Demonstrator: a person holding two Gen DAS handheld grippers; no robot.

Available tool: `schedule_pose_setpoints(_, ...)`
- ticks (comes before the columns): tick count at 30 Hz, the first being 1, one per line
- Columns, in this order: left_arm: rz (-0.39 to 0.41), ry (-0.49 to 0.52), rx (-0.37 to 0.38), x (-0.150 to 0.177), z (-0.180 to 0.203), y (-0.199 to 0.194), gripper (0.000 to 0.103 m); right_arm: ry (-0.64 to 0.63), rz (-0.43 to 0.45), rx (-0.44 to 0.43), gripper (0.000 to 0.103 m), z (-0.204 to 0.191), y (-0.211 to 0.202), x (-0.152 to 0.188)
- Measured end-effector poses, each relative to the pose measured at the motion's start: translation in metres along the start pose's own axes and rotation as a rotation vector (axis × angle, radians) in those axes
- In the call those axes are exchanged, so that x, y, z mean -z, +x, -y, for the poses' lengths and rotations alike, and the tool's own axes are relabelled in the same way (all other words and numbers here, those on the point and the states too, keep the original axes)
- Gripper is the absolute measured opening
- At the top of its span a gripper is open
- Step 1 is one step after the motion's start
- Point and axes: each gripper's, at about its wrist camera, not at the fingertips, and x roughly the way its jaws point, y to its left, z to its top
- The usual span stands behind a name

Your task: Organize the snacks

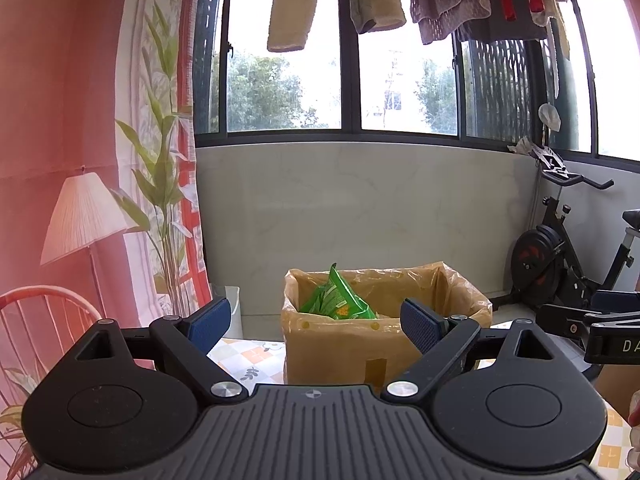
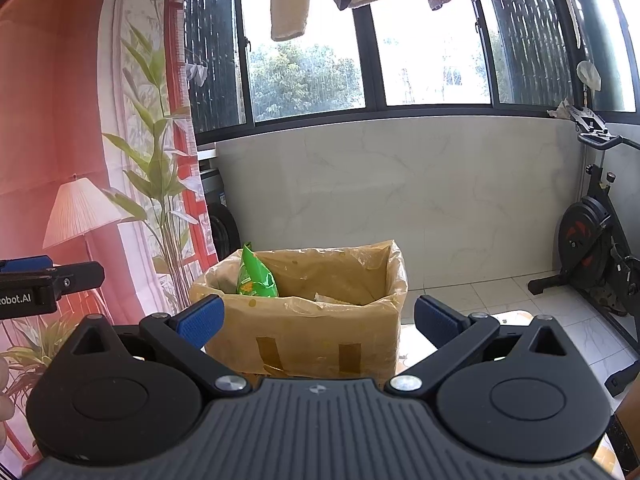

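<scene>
1. The left gripper [image 1: 316, 318] is hanging with its jaws spread wide, nothing between the blue ribbed pads [image 1: 210, 318] — open air is sitting between them, and the cardboard box [image 1: 340, 344] is standing just beyond.
2. In the right wrist view the left gripper is showing at the left edge as a black bar with white lettering reading "Robot.AI"; the first letter is cut off.
3. The cardboard box is resting on a table [image 1: 244, 360] covered with a checked orange-and-white cloth, its near wall patched with strips of brown tape. A thin, crinkled clear plastic liner [image 2: 384, 256] is folding over the rim.
4. The green snack bag [image 1: 340, 300] is standing tilted inside the box at its left end, a glossy, creased pouch poking above the rim. Its print is too small to read.
5. The right gripper [image 2: 318, 318] is also hovering with its fingers parted and gripping nothing, the box rim lying just past the pads. In the left wrist view its side is carrying the letters "DA", the rest running off the frame.
6. At the far right a black exercise bike [image 2: 600, 240] is standing on the pale tiled floor, well apart from the table.
</scene>
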Motion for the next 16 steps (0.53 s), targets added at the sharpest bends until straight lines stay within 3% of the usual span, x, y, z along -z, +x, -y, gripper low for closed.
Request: schedule_pose_setpoints(16, 0.003, -0.005, 0.003, 0.0012, -0.0005, -0.0008, 0.093, -0.001, 0.000, -0.001, 0.103, 0.0004, 0.0000, -0.0003)
